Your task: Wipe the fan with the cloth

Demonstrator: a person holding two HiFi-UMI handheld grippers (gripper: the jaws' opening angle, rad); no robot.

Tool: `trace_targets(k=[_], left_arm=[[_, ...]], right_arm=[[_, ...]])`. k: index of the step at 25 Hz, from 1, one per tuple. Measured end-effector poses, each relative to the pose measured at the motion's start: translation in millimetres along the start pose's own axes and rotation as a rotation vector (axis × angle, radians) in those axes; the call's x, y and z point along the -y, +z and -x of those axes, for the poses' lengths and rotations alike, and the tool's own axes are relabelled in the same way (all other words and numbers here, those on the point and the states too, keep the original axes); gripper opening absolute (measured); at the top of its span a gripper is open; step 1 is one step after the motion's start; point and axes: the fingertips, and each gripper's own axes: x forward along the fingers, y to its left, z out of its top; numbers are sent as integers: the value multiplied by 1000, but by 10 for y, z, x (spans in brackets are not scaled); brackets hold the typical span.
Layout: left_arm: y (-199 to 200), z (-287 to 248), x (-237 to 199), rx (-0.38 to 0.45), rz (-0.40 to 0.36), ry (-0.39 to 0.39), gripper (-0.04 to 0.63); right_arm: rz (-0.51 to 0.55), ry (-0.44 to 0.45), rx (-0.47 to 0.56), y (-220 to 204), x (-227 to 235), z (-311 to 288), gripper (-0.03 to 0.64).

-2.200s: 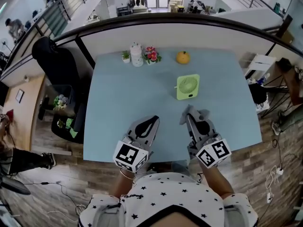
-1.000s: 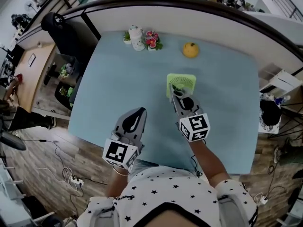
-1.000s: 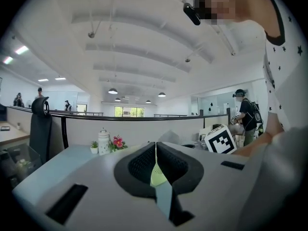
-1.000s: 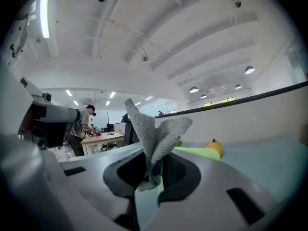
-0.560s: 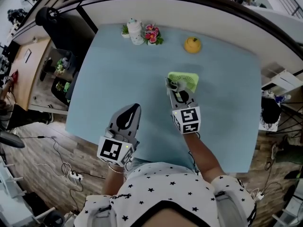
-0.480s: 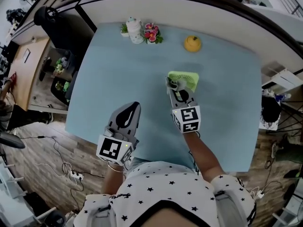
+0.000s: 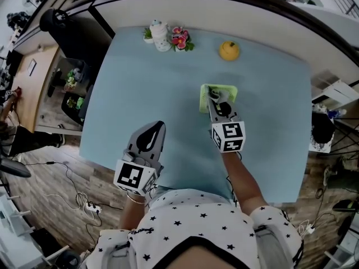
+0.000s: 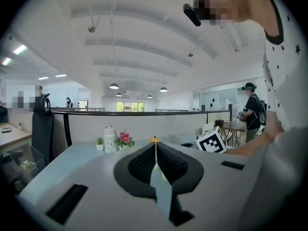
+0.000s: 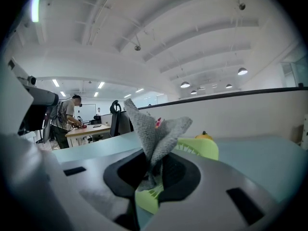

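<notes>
A small green fan (image 7: 231, 91) stands on the light blue table (image 7: 157, 88), right of centre. My right gripper (image 7: 216, 101) reaches over it from the near side, shut on a grey cloth (image 7: 215, 94) that rests against the fan's top. In the right gripper view the cloth (image 9: 154, 134) sticks up from the shut gripper (image 9: 153, 170), with the fan's (image 9: 199, 148) green grille right behind and below it. My left gripper (image 7: 152, 132) hovers over the table's near left part, shut with nothing in it; the left gripper view shows that gripper (image 8: 155, 165) with its jaws together.
At the table's far edge stand a white jar (image 7: 160, 35), a small potted plant (image 7: 147, 34), pink flowers (image 7: 182, 40) and a yellow-orange fruit (image 7: 229, 50). A low wall runs behind them. A black chair (image 7: 56, 21) stands off the table's left side.
My right gripper carried the cloth from the table's near edge forward onto the fan, then shifted a little to the right across it. The left gripper stayed near the front.
</notes>
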Motion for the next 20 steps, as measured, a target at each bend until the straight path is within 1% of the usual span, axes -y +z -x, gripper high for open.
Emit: trace_targets(k=[6, 13, 20], left_arm=[[32, -8, 35, 10, -3, -9, 33], [72, 11, 85, 20, -10, -26, 32], [93, 46, 69, 28, -9, -12, 32]], right_arm=[[-24, -84, 19, 66, 382, 172, 44], [-41, -198, -5, -41, 836, 402, 44], [-60, -209, -14, -90, 894, 429, 44]])
